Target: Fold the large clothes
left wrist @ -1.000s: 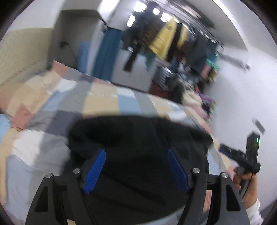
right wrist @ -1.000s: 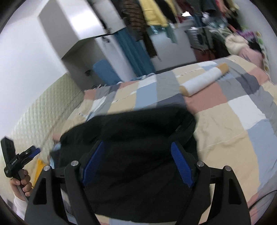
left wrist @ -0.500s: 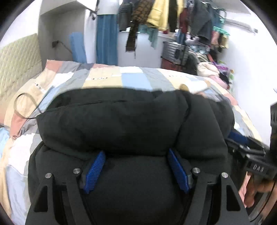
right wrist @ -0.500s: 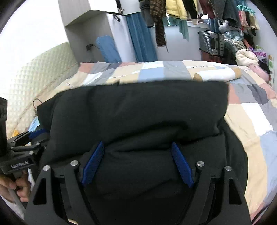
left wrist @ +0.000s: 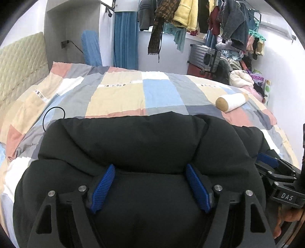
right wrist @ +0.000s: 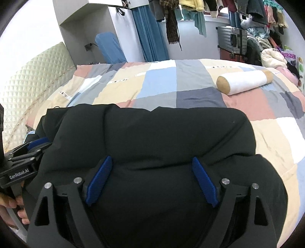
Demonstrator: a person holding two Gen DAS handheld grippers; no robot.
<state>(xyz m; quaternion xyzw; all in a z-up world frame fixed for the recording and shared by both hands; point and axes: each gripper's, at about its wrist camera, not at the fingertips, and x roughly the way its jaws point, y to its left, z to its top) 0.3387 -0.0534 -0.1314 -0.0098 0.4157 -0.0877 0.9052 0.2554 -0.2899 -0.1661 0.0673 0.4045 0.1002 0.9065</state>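
A black padded jacket (left wrist: 144,137) lies folded over on the patchwork quilt (left wrist: 118,95), its thick upper fold rolled toward me. My left gripper (left wrist: 150,166) points down at the near part, and puffy fabric fills the gap between its blue pads. Its jaws are opening slightly but still hold the fabric. My right gripper (right wrist: 151,158) is over the same jacket (right wrist: 152,129) further right. Its jaws are opening wider, with fabric between them that the pads no longer squeeze. Each gripper shows at the edge of the other's view: right gripper (left wrist: 274,171), left gripper (right wrist: 28,150).
A white bolster pillow (right wrist: 244,81) with tan ends lies on the bed's far right. A black cable loop (left wrist: 53,112) rests left of the jacket. A quilted headboard (left wrist: 21,61) stands at left. Beyond the bed are a suitcase (left wrist: 206,57) and hanging clothes (left wrist: 190,17).
Both grippers came down and forward with the jacket, which was lifted a second ago and now lies folded over on the quilt. The right jaws have widened.
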